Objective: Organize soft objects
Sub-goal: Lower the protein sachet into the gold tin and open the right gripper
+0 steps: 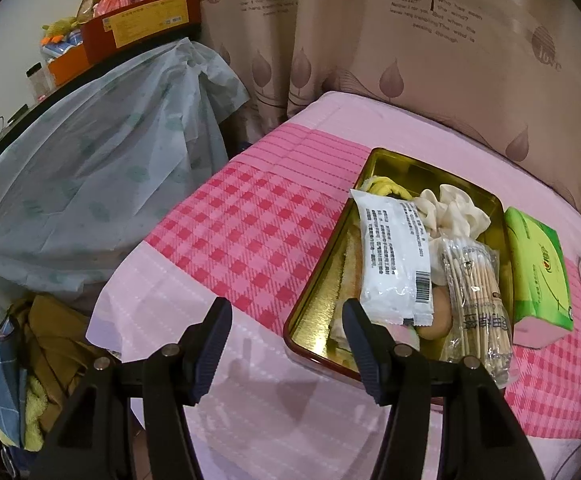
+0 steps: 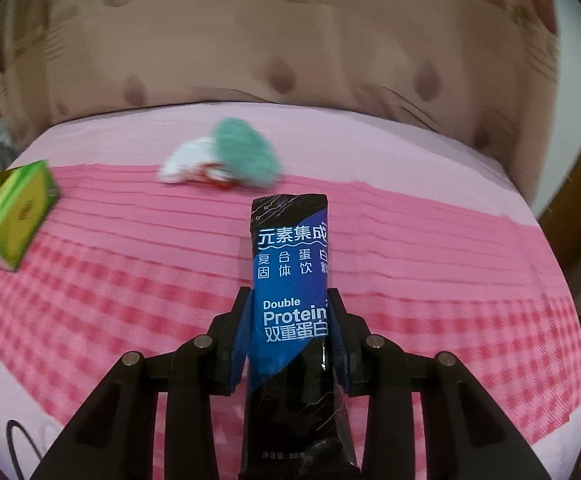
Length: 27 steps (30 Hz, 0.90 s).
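A gold tin tray (image 1: 394, 164) lies on the pink checked table and holds a white sachet (image 1: 394, 256), a bag of cotton swabs (image 1: 476, 304), a cream scrunchie (image 1: 456, 210) and a yellow cloth (image 1: 386, 190). My left gripper (image 1: 286, 344) stands open over the table at the tray's near left corner, with nothing between its fingers. My right gripper (image 2: 290, 336) is shut on a black and blue protein sachet (image 2: 292, 276) that sticks up above the table. Beyond it lie a teal and white soft bundle (image 2: 226, 158) and a green tissue pack (image 2: 14, 216), also seen as the tissue pack (image 1: 538, 264) right of the tray.
A pale plastic sheet (image 1: 102, 172) drapes over furniture on the left, with boxes (image 1: 142, 24) on top. Clothes (image 1: 50, 356) hang low at the left. A printed curtain (image 1: 410, 40) backs the table. The table's rounded edge falls off at the right (image 2: 546, 240).
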### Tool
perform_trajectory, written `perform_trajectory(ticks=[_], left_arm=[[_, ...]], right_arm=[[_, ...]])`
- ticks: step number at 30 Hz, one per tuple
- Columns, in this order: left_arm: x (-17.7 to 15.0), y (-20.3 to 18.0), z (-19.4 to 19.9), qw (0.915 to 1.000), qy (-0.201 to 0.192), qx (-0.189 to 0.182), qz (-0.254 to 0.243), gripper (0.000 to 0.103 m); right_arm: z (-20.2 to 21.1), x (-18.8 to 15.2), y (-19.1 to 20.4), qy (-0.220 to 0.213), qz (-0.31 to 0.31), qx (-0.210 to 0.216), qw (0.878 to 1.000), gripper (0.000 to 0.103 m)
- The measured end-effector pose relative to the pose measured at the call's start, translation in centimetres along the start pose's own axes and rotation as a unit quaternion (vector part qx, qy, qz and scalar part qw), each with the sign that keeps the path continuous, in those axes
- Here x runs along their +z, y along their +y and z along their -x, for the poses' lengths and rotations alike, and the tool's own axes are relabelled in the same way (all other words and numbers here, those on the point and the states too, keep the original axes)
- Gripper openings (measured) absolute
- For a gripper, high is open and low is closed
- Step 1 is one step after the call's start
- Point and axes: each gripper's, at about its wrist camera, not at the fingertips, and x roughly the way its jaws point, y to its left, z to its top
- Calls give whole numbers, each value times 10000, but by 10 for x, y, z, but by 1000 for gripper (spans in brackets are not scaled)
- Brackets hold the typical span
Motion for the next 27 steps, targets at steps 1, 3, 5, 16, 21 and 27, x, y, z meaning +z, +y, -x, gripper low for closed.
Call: perform_trajectory(ticks=[1, 3, 5, 16, 21, 27], left_arm=[[0, 0, 0, 10000, -1, 3, 8, 59], [0, 1, -1, 10000, 13, 25, 44, 59], [0, 4, -1, 9999, 13, 47, 94, 59], [0, 19, 2, 9991, -20, 92, 425, 59], [-1, 35, 5, 9969, -64, 220, 748, 59], [-1, 50, 8, 9939, -138, 451, 995, 59]], right_arm=[[2, 3, 10, -24, 67, 81, 9999, 32], [6, 10, 30, -63, 223, 236, 9995, 32], [11, 16, 47, -91, 331, 384, 9987, 32], [28, 34, 156, -333, 1116, 1217, 9857, 32], [29, 39, 205, -334, 1437, 1536, 9771, 32], [34, 51, 260, -344, 1674, 1979, 9652, 32]])
